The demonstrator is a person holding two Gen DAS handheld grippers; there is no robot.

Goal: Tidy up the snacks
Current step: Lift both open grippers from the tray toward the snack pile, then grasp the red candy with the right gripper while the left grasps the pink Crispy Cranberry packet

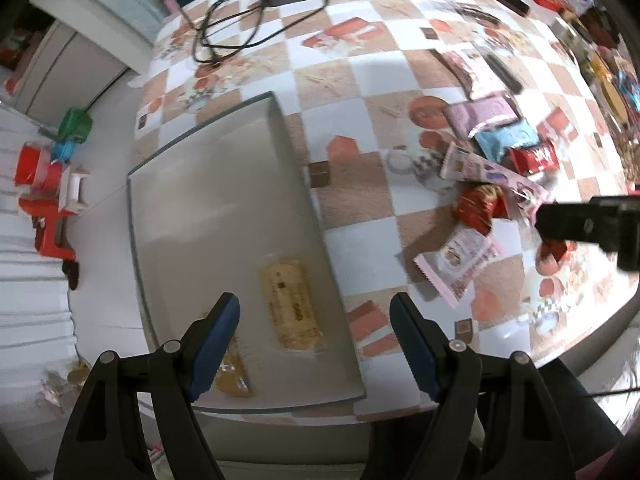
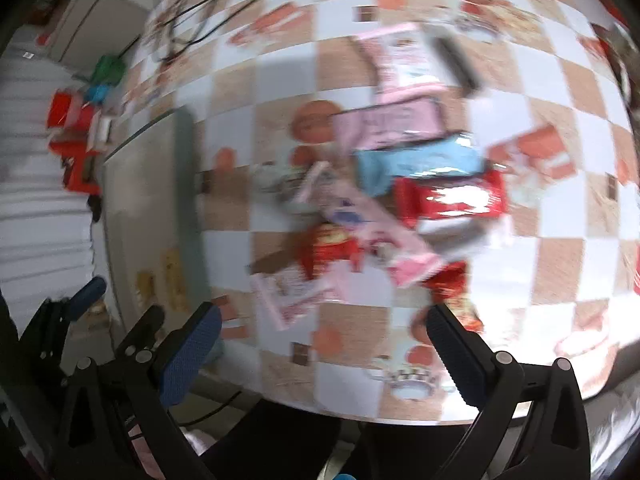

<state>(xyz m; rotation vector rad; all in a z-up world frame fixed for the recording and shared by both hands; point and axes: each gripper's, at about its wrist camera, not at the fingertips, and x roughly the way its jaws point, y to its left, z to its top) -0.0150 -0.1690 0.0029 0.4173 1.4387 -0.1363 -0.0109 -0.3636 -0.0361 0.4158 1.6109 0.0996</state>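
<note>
Tray (image 1: 208, 200): grey, shallow, at the left edge of the checked tabletop (image 1: 360, 80). Holds two yellowish snack bars: one (image 1: 290, 306) lying lengthwise near the right wall, one (image 1: 232, 376) at the near corner, partly behind a finger. Rest of the tray bare.

Snack pile (image 2: 400, 200): on the tabletop to the right of the tray, apart from it. Includes pink packets, a light-blue packet (image 1: 506, 140), a shiny red packet (image 1: 534, 158), a smaller red-and-gold packet (image 1: 478, 204) and a pale pink packet (image 1: 456, 260) nearest the tray. Packets overlap; exact count cannot be told.

Progress, as judged: early. Two items sorted, most of the pile left.

Left gripper (image 1: 316, 348): jaws released, nothing between them, above the tray's near end.
Right gripper (image 2: 324, 352): jaws spread wide, empty, above the near edge of the pile.

Writing: white lettering on the shiny red packet, dark print on the bars; all too blurred to read. No brand legible.
</note>
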